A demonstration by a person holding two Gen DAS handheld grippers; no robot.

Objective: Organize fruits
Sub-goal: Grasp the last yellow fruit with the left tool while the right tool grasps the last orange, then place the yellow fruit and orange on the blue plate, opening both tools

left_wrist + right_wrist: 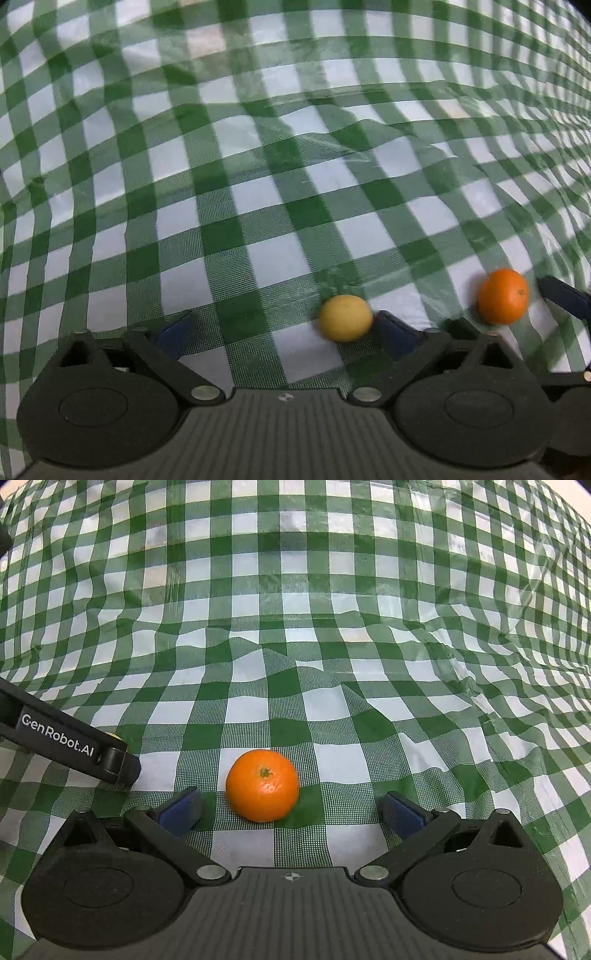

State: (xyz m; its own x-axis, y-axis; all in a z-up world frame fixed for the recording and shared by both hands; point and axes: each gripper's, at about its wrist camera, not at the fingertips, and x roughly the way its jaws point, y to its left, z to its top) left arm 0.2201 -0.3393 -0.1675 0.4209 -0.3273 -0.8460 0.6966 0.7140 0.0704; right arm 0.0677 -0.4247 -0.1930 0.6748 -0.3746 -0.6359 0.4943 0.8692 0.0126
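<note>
right tongs (291,814) agape around orange (262,784), stem seemingly up

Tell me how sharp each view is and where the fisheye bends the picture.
Left wrist view: the lemon and the orange have smeared edges, and the checked cloth is soft too. Right wrist view: crisper, the orange's stem reads clearly. Both views: the cloth's checks curve and shrink toward the borders, with dark corners.
</note>
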